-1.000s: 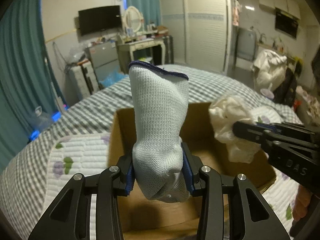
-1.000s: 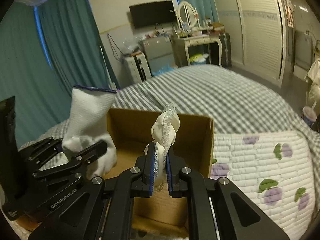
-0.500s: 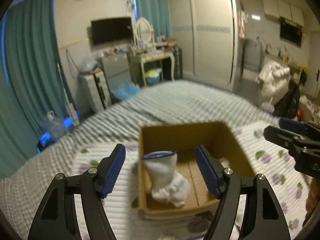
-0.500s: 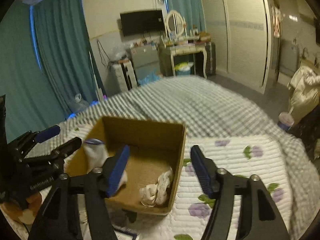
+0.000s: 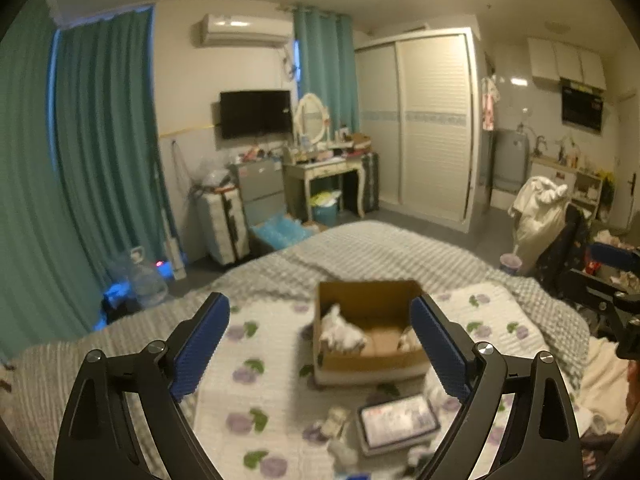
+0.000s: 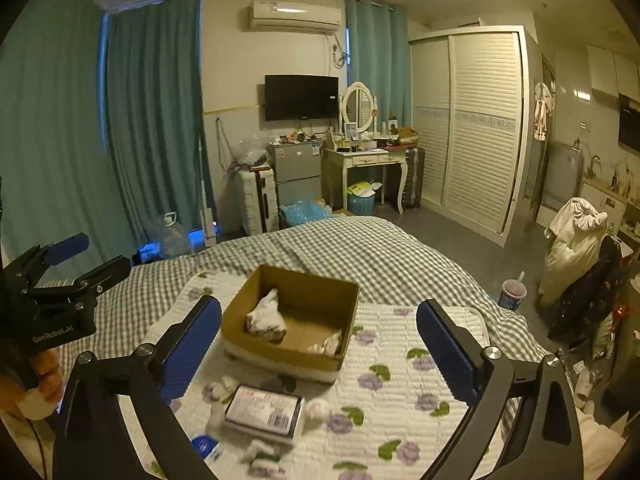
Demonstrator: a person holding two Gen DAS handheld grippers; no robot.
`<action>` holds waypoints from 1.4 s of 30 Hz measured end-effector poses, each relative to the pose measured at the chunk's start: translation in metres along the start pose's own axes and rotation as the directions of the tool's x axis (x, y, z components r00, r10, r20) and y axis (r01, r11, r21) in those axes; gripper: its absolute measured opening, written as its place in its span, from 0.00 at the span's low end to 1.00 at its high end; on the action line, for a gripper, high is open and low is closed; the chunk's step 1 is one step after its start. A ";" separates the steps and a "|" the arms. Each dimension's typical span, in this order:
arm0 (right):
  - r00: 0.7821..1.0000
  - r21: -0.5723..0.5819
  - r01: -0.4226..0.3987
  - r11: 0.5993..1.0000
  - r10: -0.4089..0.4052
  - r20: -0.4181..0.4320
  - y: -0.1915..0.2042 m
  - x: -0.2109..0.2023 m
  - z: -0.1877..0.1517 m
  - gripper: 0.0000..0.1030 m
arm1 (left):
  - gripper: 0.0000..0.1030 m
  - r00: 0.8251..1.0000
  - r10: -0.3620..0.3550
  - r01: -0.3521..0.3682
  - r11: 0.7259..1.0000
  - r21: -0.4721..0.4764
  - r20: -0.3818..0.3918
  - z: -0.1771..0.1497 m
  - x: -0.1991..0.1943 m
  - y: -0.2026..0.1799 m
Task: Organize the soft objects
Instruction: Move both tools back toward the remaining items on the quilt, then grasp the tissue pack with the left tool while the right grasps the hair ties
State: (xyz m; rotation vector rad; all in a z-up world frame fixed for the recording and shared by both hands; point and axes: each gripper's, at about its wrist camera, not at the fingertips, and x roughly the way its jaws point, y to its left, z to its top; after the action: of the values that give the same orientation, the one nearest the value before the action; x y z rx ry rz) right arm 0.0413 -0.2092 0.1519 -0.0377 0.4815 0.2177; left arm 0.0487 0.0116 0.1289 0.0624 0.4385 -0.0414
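A brown cardboard box (image 6: pixel 297 351) stands on the floral quilt (image 6: pixel 384 376) on the bed. A white knit sock (image 6: pixel 267 315) lies in its left part and a crumpled white cloth (image 6: pixel 329 343) in its right corner. In the left wrist view the box (image 5: pixel 372 360) holds the sock (image 5: pixel 340 330) and the cloth (image 5: pixel 407 340). My left gripper (image 5: pixel 320 350) is open and empty, high above and behind the box. My right gripper (image 6: pixel 318 350) is open and empty, likewise raised. Each gripper shows at the edge of the other's view.
A flat wrapped pack (image 6: pixel 264 410) and several small white soft pieces (image 6: pixel 318 407) lie on the quilt in front of the box. A blue-labelled item (image 6: pixel 205 445) lies near the front edge. A checked blanket (image 6: pixel 360 248) covers the far bed. A cup (image 6: pixel 513 292) stands at the bed's right.
Both grippers opened and let go of the sock and the white cloth, which now lie in the box. Both grippers then pulled up and back from the box.
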 end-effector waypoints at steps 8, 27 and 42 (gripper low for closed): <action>0.994 -0.033 -0.013 0.999 0.010 -0.105 0.028 0.014 -0.077 0.96 | 0.91 0.987 -0.002 -0.002 1.000 -0.025 -0.164 -0.085 0.026 0.003; 0.853 -0.023 -0.119 0.993 0.091 -0.513 0.049 0.158 -0.244 0.67 | 0.89 0.834 -0.174 0.126 0.984 -0.127 -0.524 -0.251 0.103 -0.016; 0.834 0.031 -0.153 0.988 0.146 -0.533 0.044 0.164 -0.247 0.41 | 0.48 0.843 -0.190 0.197 0.980 -0.040 -0.503 -0.244 0.118 -0.044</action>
State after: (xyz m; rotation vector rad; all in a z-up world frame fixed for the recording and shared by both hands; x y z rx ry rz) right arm 0.0613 -0.1552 -0.1425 -0.0745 1.0463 0.3680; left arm 0.0500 -0.0181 -0.1442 0.0409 0.9734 -0.2322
